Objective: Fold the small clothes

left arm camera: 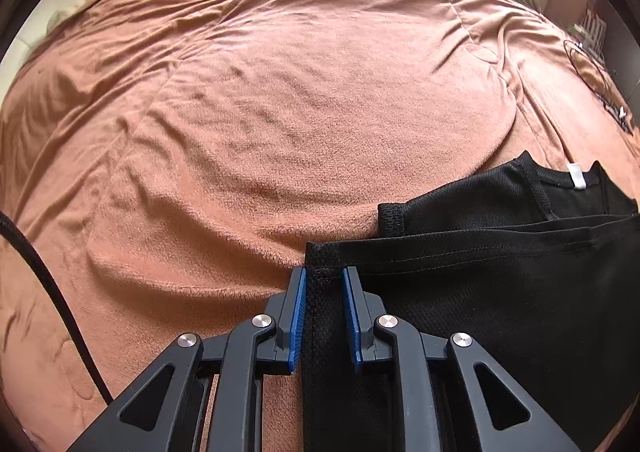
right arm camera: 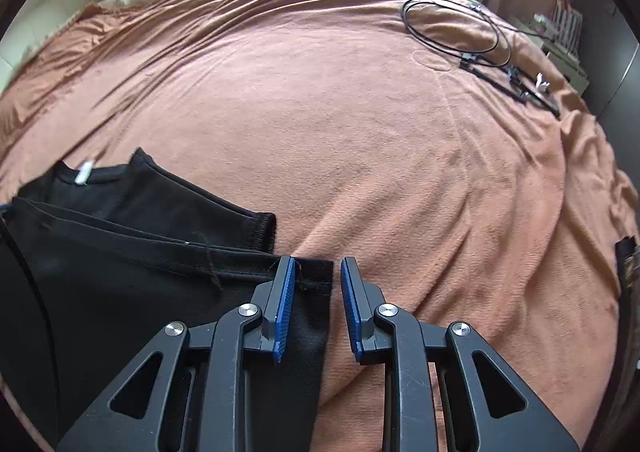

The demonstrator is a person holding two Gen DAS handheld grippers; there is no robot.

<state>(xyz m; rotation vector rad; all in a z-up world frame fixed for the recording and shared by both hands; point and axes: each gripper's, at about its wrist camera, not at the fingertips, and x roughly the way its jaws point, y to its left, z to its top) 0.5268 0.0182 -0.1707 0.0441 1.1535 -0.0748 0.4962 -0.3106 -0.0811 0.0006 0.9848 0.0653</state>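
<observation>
A: Looking along the left gripper (left arm camera: 324, 272), what do you see?

B: Its blue pads stand a little apart, with the corner of the black shirt (left arm camera: 500, 292) between them, not pinched. The shirt lies on the orange blanket (left arm camera: 280, 112).

A: And the right gripper (right arm camera: 317, 262)?

B: Parted too, straddling the shirt's (right arm camera: 120, 272) opposite corner. I can't tell whether the pads touch it. A black cable (right arm camera: 452, 26) lies farther off.

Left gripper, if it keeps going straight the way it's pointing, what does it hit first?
Most likely the black garment: its corner hem already lies between the left gripper fingers. Just beyond is the orange blanket, though depth is unclear.
</observation>
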